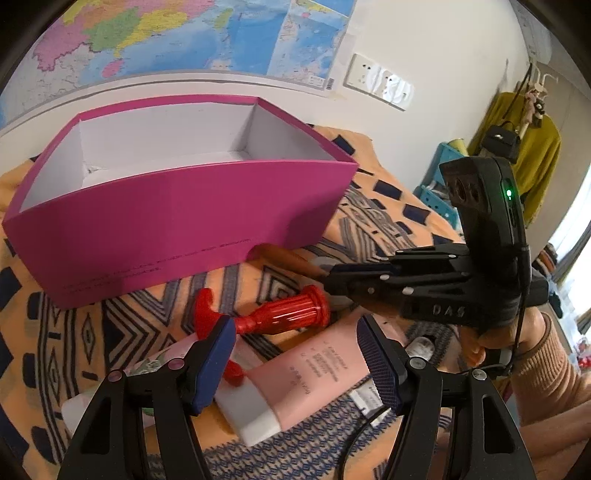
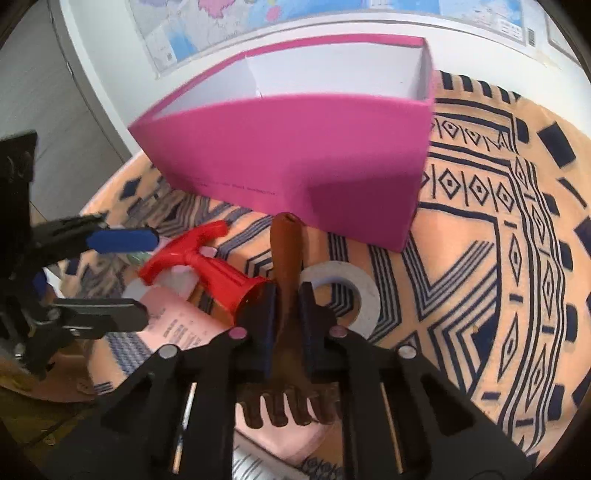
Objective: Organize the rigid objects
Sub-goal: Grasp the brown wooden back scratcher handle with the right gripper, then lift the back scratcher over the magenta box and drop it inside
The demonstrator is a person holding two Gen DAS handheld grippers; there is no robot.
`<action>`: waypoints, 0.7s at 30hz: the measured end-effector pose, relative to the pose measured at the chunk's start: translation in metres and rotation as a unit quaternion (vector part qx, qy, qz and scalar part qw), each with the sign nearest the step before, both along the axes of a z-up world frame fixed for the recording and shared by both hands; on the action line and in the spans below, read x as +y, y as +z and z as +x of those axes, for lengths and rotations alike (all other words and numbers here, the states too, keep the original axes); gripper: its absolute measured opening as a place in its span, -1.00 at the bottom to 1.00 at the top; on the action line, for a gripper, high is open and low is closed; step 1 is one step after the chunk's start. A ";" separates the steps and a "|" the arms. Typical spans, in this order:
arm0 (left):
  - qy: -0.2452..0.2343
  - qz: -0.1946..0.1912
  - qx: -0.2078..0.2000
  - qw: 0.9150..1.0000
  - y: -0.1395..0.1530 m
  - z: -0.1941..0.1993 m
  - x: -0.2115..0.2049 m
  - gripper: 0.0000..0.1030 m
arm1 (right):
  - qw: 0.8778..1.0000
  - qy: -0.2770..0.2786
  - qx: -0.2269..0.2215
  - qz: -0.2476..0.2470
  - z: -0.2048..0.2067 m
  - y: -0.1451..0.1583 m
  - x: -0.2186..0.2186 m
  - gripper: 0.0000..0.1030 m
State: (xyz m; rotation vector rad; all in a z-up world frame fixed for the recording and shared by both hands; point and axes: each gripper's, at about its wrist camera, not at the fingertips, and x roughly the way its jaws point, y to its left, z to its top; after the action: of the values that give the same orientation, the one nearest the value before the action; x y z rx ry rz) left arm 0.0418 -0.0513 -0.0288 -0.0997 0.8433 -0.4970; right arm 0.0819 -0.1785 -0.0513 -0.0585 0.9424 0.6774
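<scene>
An open magenta box (image 1: pixel 177 218) with a white inside stands on the patterned cloth; it also shows in the right wrist view (image 2: pixel 295 147). My right gripper (image 2: pixel 287 314) is shut on a brown wooden rake-like tool (image 2: pixel 286 258), whose handle points at the box. A red plastic hammer (image 1: pixel 273 314) lies in front of the box and shows in the right wrist view (image 2: pixel 207 262). My left gripper (image 1: pixel 295 343) is open above a pink tube (image 1: pixel 306 373), its left finger beside the hammer's head.
A grey tape ring (image 2: pixel 354 295) lies right of the brown tool. A second pale tube (image 1: pixel 159 363) and small items lie by the pink one. The orange and navy cloth (image 2: pixel 498 258) stretches right. A wall map (image 1: pixel 184 33) hangs behind the box.
</scene>
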 end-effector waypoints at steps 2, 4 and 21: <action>-0.012 -0.006 0.001 1.000 0.000 -0.001 -0.004 0.35 | 1.000 -0.006 0.007 0.023 -0.001 0.004 -0.008 -0.73; -0.029 -0.011 0.000 1.000 0.000 -0.003 -0.011 0.35 | 0.999 -0.013 0.012 0.050 -0.005 0.007 -0.016 -0.73; -0.103 -0.058 0.027 0.993 -0.014 0.006 -0.037 0.34 | 0.993 0.013 0.048 0.106 -0.018 0.004 0.001 -0.70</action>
State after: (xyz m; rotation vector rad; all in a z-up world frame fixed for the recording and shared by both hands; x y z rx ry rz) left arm 0.0479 -0.0880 -0.0432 -0.1344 0.8825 -0.7406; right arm 0.0640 -0.1777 -0.0472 0.1516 0.9583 0.8075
